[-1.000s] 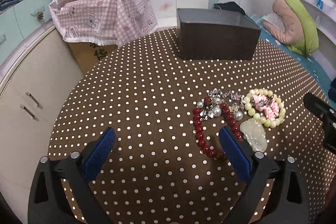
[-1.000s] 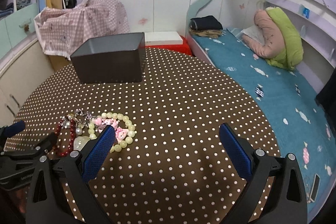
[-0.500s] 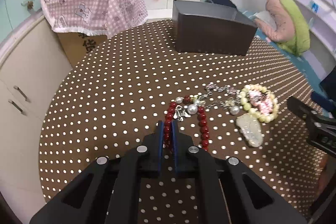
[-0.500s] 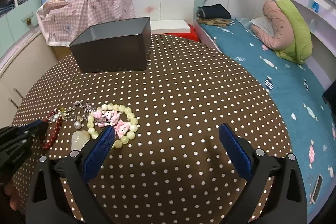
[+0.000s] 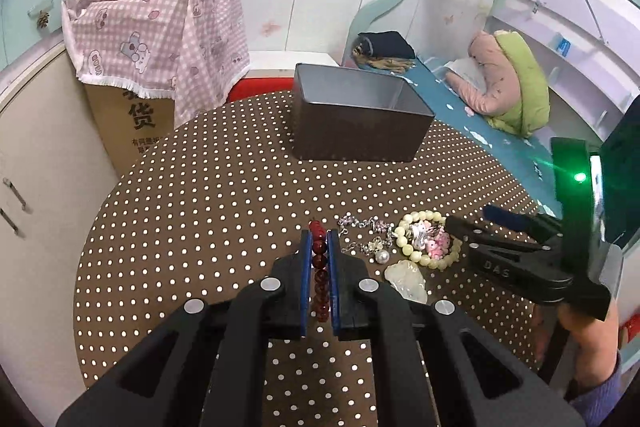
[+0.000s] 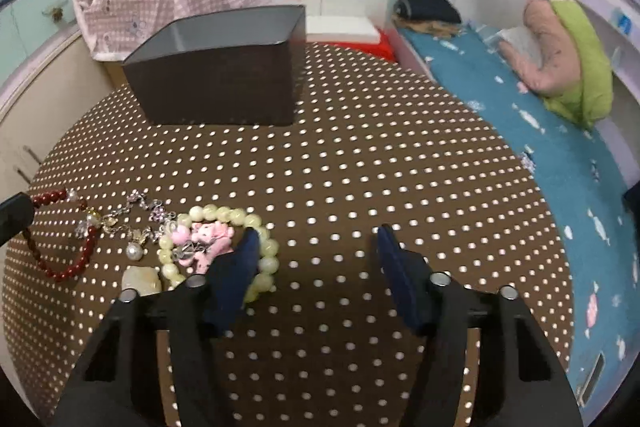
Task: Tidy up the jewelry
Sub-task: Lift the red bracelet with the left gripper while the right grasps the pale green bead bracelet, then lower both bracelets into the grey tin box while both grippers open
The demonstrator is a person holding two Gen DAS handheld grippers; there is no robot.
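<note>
Dark red bracelet point(image 5: 319, 267), pale green bead bracelet point(image 6: 224, 239), grey box point(image 5: 356, 119), brown white-dotted tablecloth point(image 5: 200, 207).

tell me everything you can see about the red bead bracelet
The red bead bracelet is a loop of round, glossy dark-red beads, like glass or polished stone. The left gripper is shut on one side of it, beads lined up between the blue pads. In the right wrist view the rest of the loop sits at the left end of the jewelry pile, over the dotted tablecloth, next to the silver charm chain; whether it rests or hangs is unclear.
</note>
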